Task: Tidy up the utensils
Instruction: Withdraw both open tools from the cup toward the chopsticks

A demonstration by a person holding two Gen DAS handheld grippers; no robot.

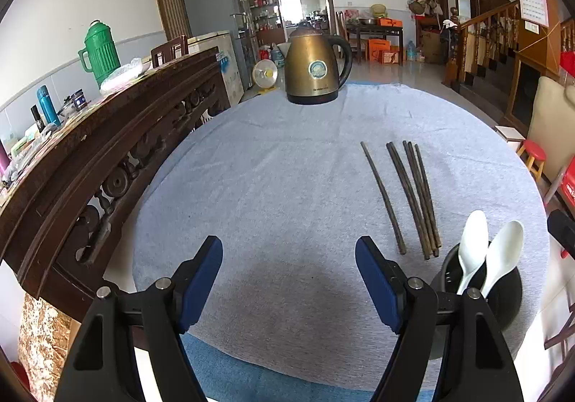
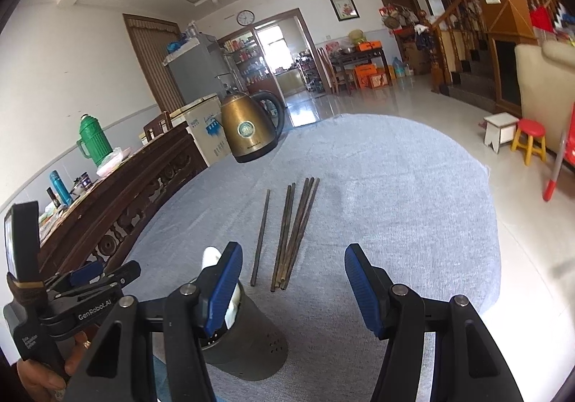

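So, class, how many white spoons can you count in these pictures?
2. Both spoons stand side by side in the dark holder, beside the chopsticks; more could be hidden inside.

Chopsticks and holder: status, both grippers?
Left gripper open, empty. Right gripper open, empty. Chopsticks loose on the cloth; two spoons already in holder. Kettle far back, path clear.
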